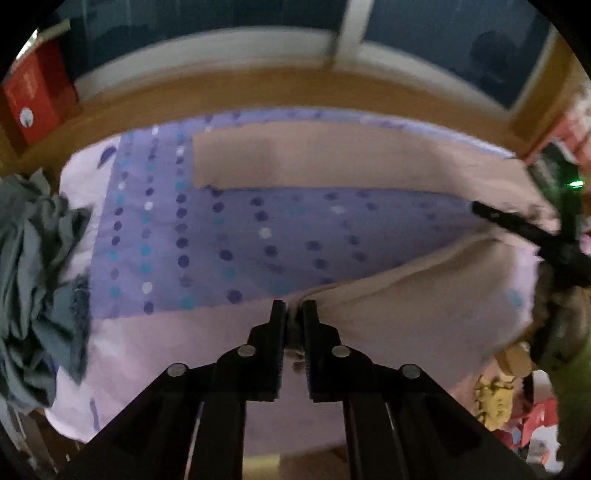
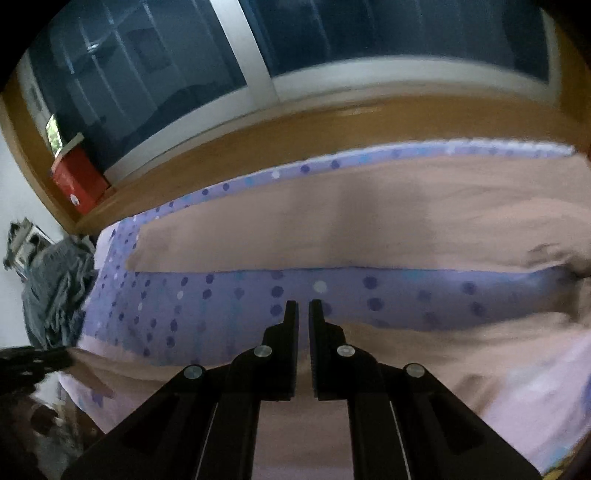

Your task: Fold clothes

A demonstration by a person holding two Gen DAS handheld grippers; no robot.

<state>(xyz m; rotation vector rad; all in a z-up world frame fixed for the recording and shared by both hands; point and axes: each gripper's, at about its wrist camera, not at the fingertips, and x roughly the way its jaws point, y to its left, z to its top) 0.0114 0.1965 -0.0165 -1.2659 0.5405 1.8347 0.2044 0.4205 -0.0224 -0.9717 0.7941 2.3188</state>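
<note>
Both black two-finger tongs are working at the near edge of the bed. The left gripper is closing almost fully on a bunched corner of the beige flat cotton garment; a little fabric is showing between its pads, so the grip is looking firm. The right gripper is keeping its fingers nearly together with only a thin slit between them. The near hem of the garment is passing just under them, but the picture is blurred and I cannot tell whether cloth is really inside the slit.

In my judgement, the two tongs are holding the near hem at two separated places, so that the edge is staying straight while it is being carried over for a fold. This is why a band of the purple dotted bed sheet is showing between the raised near part and the far part of the garment, which is lying flat close to the far side of the bed. The fold seems to be only starting.

To the left, a crumpled grey-blue cloth pile is waiting at the bed's edge, probably for later folding. Farther away, a wooden window ledge is running behind the bed, and a red cardboard box is standing on it at the left, under the dark window.
</note>
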